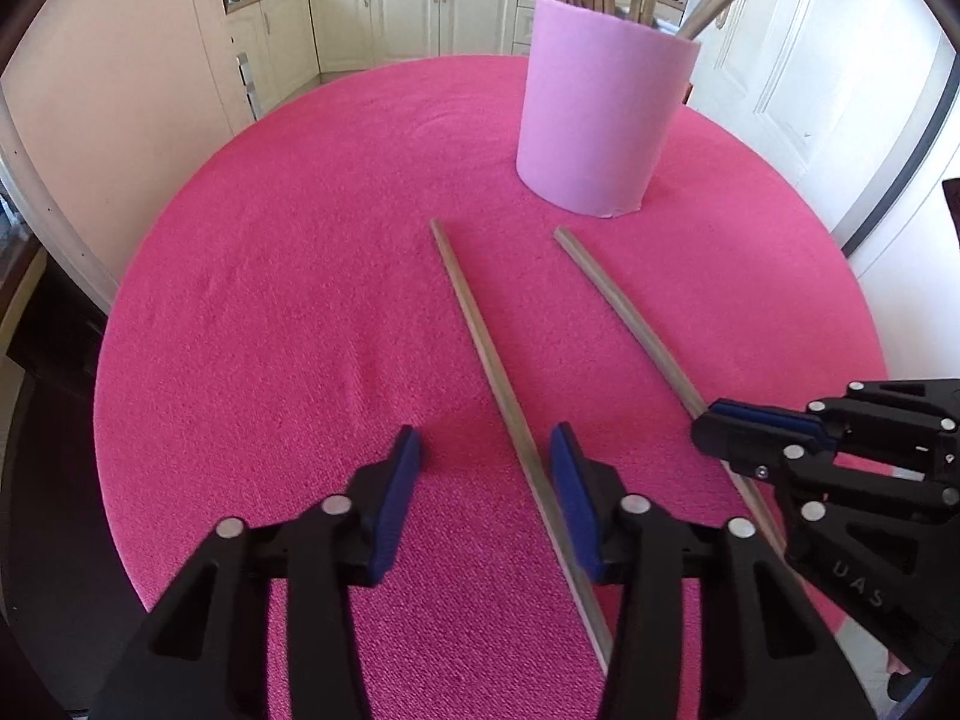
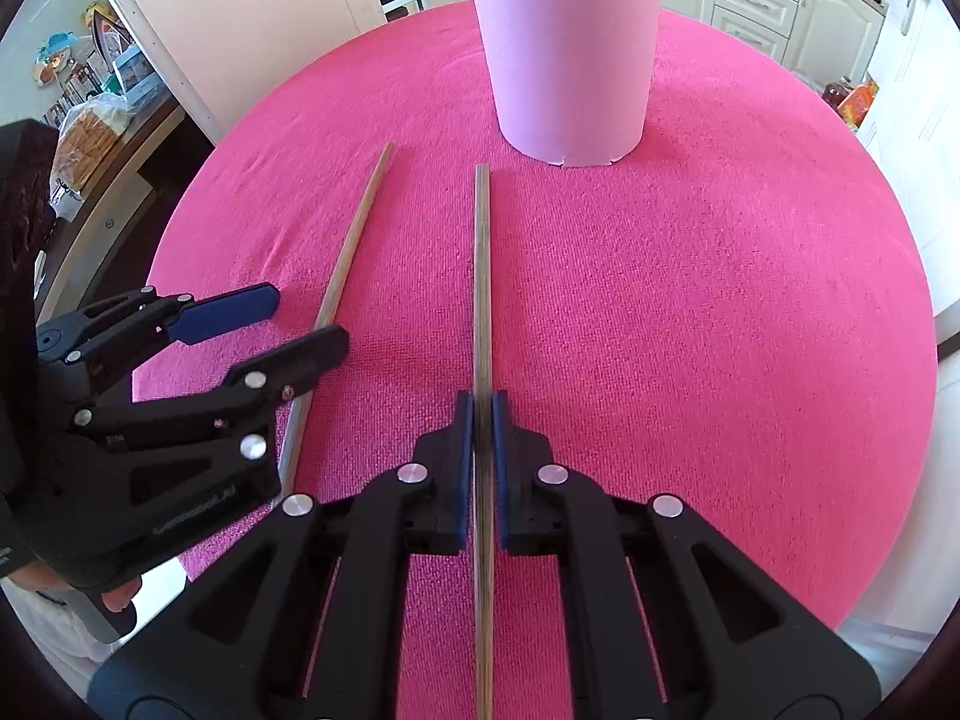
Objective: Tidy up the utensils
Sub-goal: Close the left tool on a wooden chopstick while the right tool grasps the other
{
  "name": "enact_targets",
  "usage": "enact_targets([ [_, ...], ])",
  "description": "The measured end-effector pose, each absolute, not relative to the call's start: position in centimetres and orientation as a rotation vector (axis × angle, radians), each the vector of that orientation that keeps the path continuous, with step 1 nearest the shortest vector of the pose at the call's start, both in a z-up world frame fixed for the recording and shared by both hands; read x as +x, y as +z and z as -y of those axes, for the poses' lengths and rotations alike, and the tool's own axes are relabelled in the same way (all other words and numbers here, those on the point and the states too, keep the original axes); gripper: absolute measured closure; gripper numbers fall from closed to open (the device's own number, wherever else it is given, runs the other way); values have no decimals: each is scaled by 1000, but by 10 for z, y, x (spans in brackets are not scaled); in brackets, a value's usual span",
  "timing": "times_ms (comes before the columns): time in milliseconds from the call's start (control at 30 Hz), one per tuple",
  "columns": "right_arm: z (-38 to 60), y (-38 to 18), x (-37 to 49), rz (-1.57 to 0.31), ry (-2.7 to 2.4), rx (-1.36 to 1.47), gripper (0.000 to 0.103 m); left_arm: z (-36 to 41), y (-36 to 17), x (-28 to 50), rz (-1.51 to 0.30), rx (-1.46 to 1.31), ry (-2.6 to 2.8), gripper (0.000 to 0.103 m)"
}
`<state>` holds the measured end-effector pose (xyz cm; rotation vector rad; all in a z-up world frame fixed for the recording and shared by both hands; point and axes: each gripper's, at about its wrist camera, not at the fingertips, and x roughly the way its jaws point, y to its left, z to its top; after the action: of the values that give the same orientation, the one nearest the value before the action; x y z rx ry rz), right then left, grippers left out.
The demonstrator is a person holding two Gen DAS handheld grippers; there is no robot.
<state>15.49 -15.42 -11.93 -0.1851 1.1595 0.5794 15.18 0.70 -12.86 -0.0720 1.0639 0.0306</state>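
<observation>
Two long wooden sticks lie side by side on the pink table point(image 1: 270, 300), pointing toward a pale pink holder point(image 1: 600, 114) with several sticks standing in it. My left gripper point(image 1: 486, 438) is open and straddles the left stick point(image 1: 480, 336); the stick runs close along the right pad point(image 1: 573, 498), and the left pad stands well apart from it. My right gripper point(image 2: 482, 402) is shut on the right stick point(image 2: 482, 276), which runs straight out between its pads toward the holder point(image 2: 567, 54). The right wrist view also shows the left gripper point(image 2: 306, 319) over the left stick point(image 2: 354, 246).
The table is round and its edge curves close on both sides. Kitchen cabinets point(image 1: 420, 12) and a counter stand beyond the far edge. A shelf with bread and clutter point(image 2: 90, 132) is off the left side. A person's hand point(image 2: 120, 597) holds the left gripper.
</observation>
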Motion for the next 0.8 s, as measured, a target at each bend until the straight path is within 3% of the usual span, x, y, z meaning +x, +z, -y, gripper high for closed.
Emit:
enact_targets([
  [167,151,-120,155,-1162,573,-200,96,-17,-127,155,-1062,-98,51,88],
  [800,137,-123,151,-1089,544,-260,96,-44,-126,145,-1052,-154,2,96],
])
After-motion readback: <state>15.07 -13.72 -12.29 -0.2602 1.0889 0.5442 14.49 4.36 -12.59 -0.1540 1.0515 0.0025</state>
